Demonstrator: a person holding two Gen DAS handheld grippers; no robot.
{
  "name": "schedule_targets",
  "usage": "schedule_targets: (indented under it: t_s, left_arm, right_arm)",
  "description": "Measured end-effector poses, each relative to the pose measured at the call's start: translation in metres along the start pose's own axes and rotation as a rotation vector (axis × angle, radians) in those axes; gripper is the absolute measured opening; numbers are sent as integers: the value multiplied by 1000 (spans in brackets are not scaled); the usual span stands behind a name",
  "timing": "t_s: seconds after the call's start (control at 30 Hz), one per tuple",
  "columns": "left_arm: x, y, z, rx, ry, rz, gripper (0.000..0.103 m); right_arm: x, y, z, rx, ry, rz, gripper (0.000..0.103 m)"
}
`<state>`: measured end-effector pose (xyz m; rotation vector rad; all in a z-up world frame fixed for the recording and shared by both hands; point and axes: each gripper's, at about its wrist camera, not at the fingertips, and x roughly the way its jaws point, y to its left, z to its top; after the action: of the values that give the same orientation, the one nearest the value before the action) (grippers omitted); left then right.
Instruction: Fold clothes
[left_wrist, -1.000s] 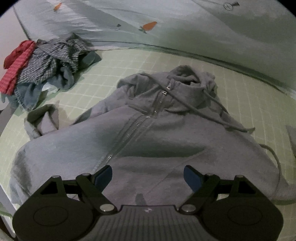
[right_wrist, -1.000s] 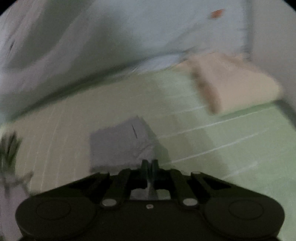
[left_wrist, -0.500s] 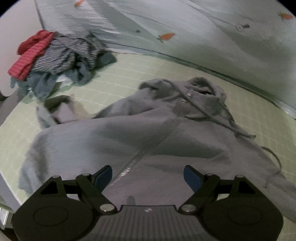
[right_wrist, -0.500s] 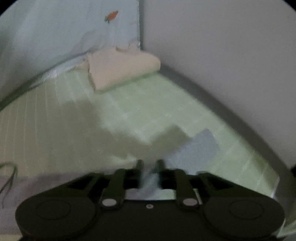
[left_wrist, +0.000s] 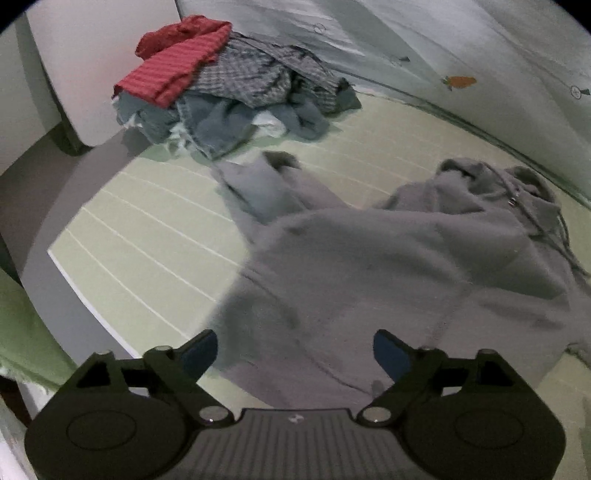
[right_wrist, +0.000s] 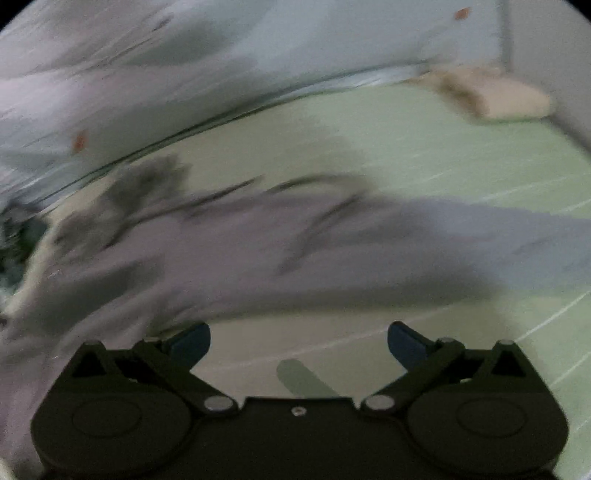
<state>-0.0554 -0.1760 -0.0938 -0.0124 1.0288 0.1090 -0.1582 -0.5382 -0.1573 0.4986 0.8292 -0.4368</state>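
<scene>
Lying spread out just ahead of both tongs is one gray hoodie (left_wrist: 388, 266) on the green mat (left_wrist: 147, 236), and far ahead to the left of the left tongs (left_wrist: 295, 350) one messy pile of clothes (left_wrist: 229, 88) is sitting, with a red piece on top. Both the left tongs and the right tongs (right_wrist: 299, 341) are opening wide, gripping nothing. Looking blurry in the right view, one folded cream cloth (right_wrist: 495, 96) is sitting far ahead to the right.

Both wrist views look steeply down, close over the bed (left_wrist: 147, 229); both share the hoodie (left_wrist: 369, 266), left view's pile (left_wrist: 229, 85) at 11 o'clock.
</scene>
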Motion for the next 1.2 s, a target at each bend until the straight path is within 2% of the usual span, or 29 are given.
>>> schedule_targets:
  t_s: [0.13,0.2,0.33,0.5,0.6,0.67,0.7,0.77,0.83,0.97,1.03,1.2]
  left_arm:
    - [9,30,8,36,-2,-12,93]
    - [16,41,12,67,-2,-24,93]
    - [32,60,26,161,-10,-43,93]
    - [47,69,43,208,-8,-68,93]
    - [54,65,49,233,-6,-80,93]
    - [59,60,53,235,7,-94,93]
    - [62,57,55,235,15,-100,93]
    - [63,47,57,237,22,-107,93]
    - [62,37,57,237,25,-124,93]
    - [54,15,51,233,19,-141,93]
    - [46,5,45,225,10,-138,93]
    - [29,-16,27,182,4,-119,93]
  right_arm:
    - [13,70,-36,-37,78,105,103]
    - [19,95,-49,-57,91,125,103]
    - [23,141,-62,-102,74,90,103]
    - [28,161,-63,-69,62,46,99]
    - [28,159,-61,-73,57,28,84]
    - [25,155,-62,-81,51,8,63]
    - [23,153,-61,-88,51,2,56]
    - [20,146,-60,-88,55,22,38]
    - [17,138,-60,-85,56,64,28]
    - [11,125,-58,-101,62,124,15]
    - [7,117,-55,-114,64,140,12]
    - [-6,82,-41,-136,52,101,7]
